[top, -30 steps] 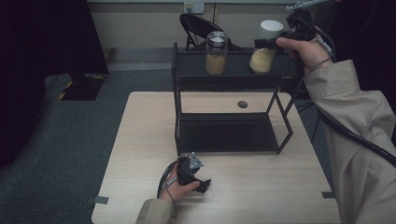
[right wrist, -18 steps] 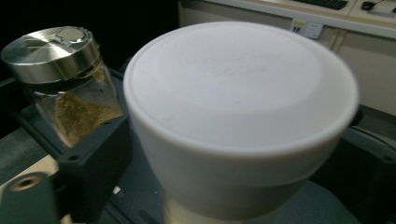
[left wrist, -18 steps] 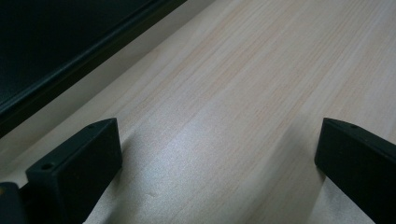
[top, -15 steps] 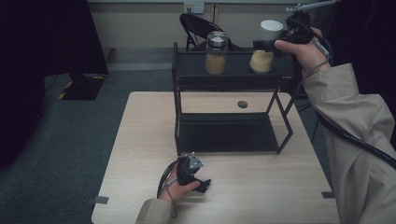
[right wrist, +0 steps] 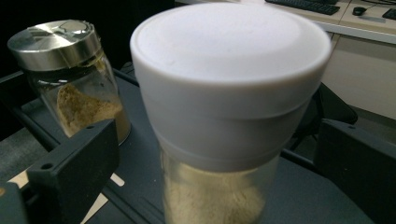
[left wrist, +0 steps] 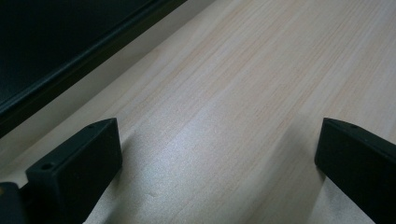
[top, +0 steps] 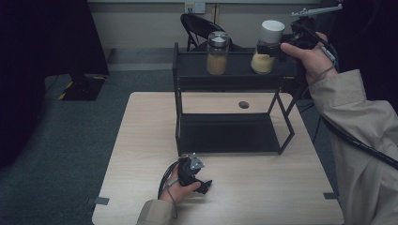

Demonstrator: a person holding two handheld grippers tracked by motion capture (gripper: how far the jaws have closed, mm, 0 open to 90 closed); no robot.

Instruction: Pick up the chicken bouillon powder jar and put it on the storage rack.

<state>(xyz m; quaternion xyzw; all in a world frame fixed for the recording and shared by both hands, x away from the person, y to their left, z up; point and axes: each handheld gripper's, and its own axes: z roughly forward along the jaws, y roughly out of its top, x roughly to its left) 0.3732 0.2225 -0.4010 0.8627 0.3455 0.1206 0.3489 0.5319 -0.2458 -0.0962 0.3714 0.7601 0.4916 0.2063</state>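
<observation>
Left gripper (top: 201, 183) is parked low on the wooden surface (top: 141, 140), near the front edge, held in the person's left hand (top: 180, 185). Its own view shows the two black jaws spread wide with nothing but bare wood grain between them, and the dark base of the rack cutting across the top left corner. Moving right, there's a black two-level rack (top: 234, 79) standing on the surface, its lower shelf bare and dark, with a small round hole (top: 243, 104) in the wood just behind it. Up on the top shelf sits a glass jar with a silver metal lid (top: 218, 52), part full of brownish powder. Just to the right of it is a second jar with a white cap (top: 266, 47), holding paler yellow powder, also standing upright on that top shelf. Right gripper (top: 280, 48) is up at that jar, held in the person's right hand (top: 313, 56) with a beige sleeve (top: 361, 122) behind it. In the right gripper view the jaws are spread apart on either side of the white-capped jar, with clear gaps on both sides, so not pinching it.
</observation>
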